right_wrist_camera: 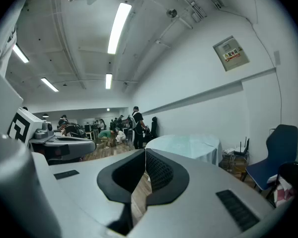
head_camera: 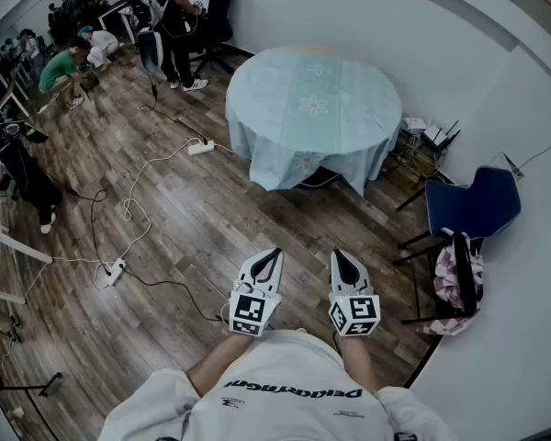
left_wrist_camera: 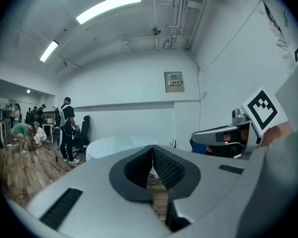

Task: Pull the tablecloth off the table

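A pale blue tablecloth (head_camera: 308, 113) with flower prints covers a round table and hangs down its sides, well ahead of me. Across a stretch of wooden floor, my left gripper (head_camera: 272, 255) and right gripper (head_camera: 341, 257) are held side by side near my body, both shut and holding nothing. In the left gripper view the tablecloth (left_wrist_camera: 120, 145) shows far off beyond the closed jaws of the left gripper (left_wrist_camera: 152, 148). The right gripper view shows the tablecloth (right_wrist_camera: 186, 145) to the right of the right gripper (right_wrist_camera: 145, 152).
A blue chair (head_camera: 473, 205) and a dark chair draped with a pink garment (head_camera: 459, 283) stand at the right wall. White cables and power strips (head_camera: 115, 272) lie across the floor on the left. Several people (head_camera: 170, 21) are at the far left. Boxes and a router (head_camera: 422, 141) sit right of the table.
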Tool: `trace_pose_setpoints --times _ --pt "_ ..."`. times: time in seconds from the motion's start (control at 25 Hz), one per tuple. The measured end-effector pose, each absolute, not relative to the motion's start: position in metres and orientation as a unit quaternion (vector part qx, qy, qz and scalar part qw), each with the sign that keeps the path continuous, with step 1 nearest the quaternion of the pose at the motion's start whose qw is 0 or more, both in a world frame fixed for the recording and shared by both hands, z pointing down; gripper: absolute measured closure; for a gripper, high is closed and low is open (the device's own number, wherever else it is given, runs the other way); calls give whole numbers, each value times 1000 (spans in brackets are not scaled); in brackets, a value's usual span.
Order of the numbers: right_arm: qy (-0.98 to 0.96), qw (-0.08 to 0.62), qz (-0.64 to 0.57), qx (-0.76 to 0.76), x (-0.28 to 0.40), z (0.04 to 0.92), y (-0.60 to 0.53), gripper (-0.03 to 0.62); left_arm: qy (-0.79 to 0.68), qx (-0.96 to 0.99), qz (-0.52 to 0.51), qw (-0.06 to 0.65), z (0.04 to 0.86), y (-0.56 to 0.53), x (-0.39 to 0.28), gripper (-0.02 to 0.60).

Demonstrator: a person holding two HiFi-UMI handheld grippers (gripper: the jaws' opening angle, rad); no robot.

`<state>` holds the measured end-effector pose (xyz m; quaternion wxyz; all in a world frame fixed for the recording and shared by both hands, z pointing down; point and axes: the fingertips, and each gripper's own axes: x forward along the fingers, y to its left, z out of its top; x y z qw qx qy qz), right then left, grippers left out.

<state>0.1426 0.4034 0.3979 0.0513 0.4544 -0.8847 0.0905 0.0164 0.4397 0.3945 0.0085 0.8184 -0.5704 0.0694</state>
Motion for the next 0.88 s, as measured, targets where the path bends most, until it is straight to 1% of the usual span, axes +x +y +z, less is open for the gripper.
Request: trace_pose_setpoints --times 0.28,0.64,0.88 --pt "-888 51 90 447 161 400 401 557 -577 814 67 7 392 438 36 565" --pt "-900 33 89 426 186 406 412 557 -585 807 77 8 405 457 72 565" --pt "-899 33 101 425 193 411 409 556 -587 806 80 21 412 454 79 565"
